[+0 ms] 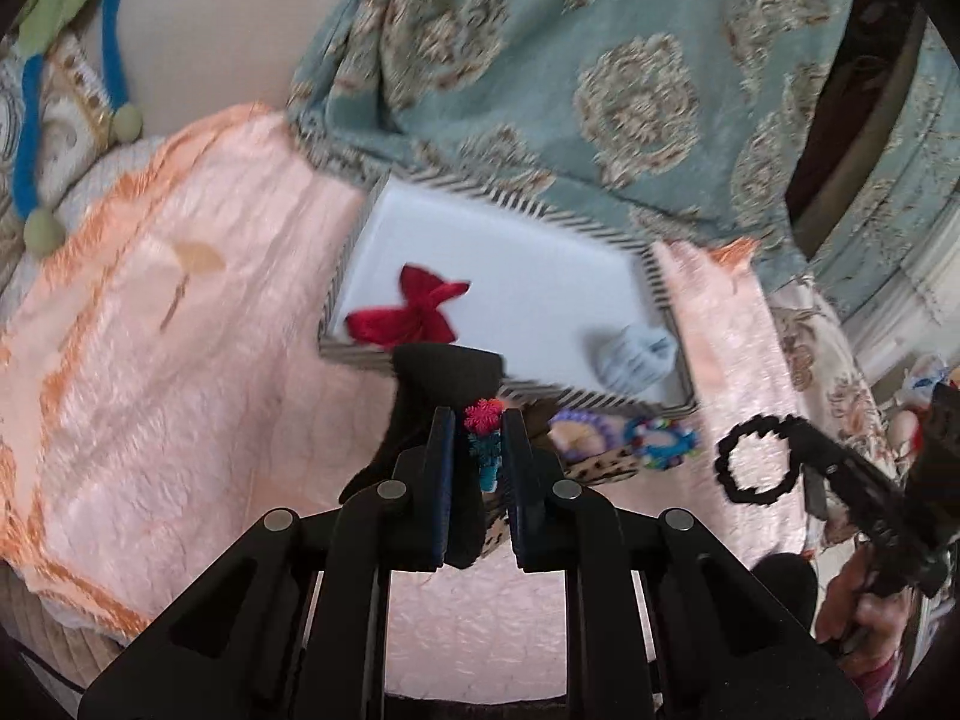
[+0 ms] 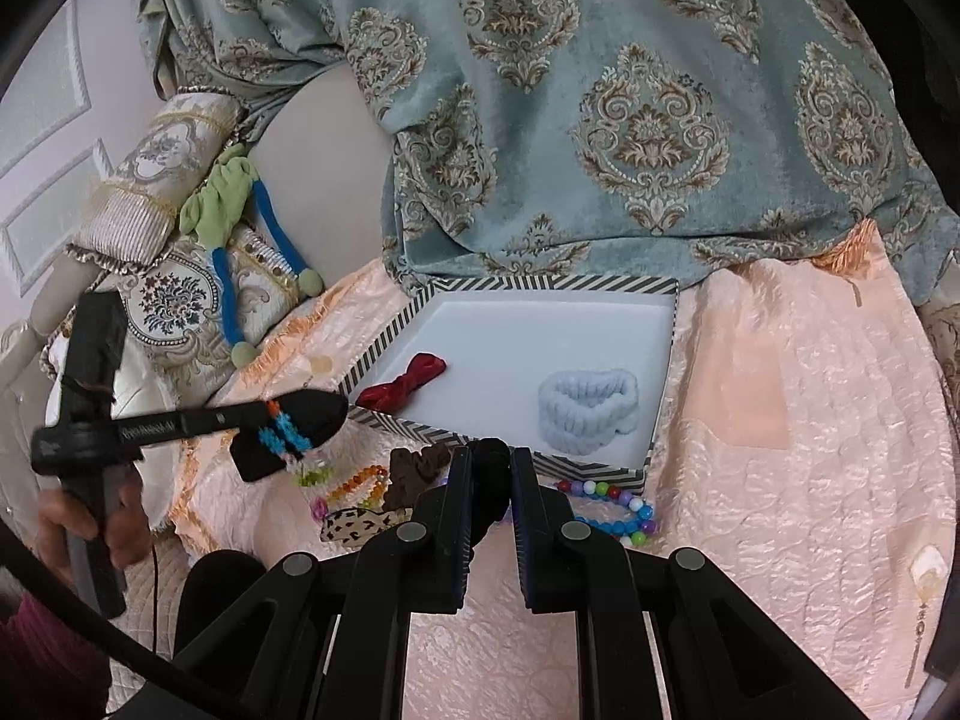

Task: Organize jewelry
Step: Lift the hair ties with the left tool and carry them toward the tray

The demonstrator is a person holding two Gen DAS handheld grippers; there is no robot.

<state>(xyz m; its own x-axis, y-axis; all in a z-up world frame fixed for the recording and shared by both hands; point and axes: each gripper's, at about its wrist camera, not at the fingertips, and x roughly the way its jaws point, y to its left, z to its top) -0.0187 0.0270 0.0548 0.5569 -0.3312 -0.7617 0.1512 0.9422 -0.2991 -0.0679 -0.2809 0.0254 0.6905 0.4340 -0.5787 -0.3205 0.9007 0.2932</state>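
My left gripper (image 1: pixel 478 420) is shut on a small fuzzy teal and pink hair piece (image 1: pixel 485 447), held above the peach bedspread (image 1: pixel 180 360) just in front of the box. A black piece (image 1: pixel 444 372) hangs by its left finger. The white box with a striped rim (image 2: pixel 540 283) holds a red bow (image 2: pixel 408 387) and a pale blue scrunchie (image 2: pixel 585 414). My right gripper (image 2: pixel 489 453) is shut on a black scrunchie (image 1: pixel 756 462), near the box's front edge. Bead bracelets (image 2: pixel 618 516), orange beads (image 2: pixel 360 477), a brown piece (image 2: pixel 417 468) and a leopard clip (image 2: pixel 354 522) lie in front of the box.
A teal patterned curtain (image 2: pixel 600 120) hangs right behind the box. Embroidered cushions (image 2: pixel 174 294) and a green and blue plush toy (image 2: pixel 228 210) sit at the left. A hand (image 2: pixel 90 522) grips the left tool. Bedspread stretches to the right of the box (image 2: pixel 780 420).
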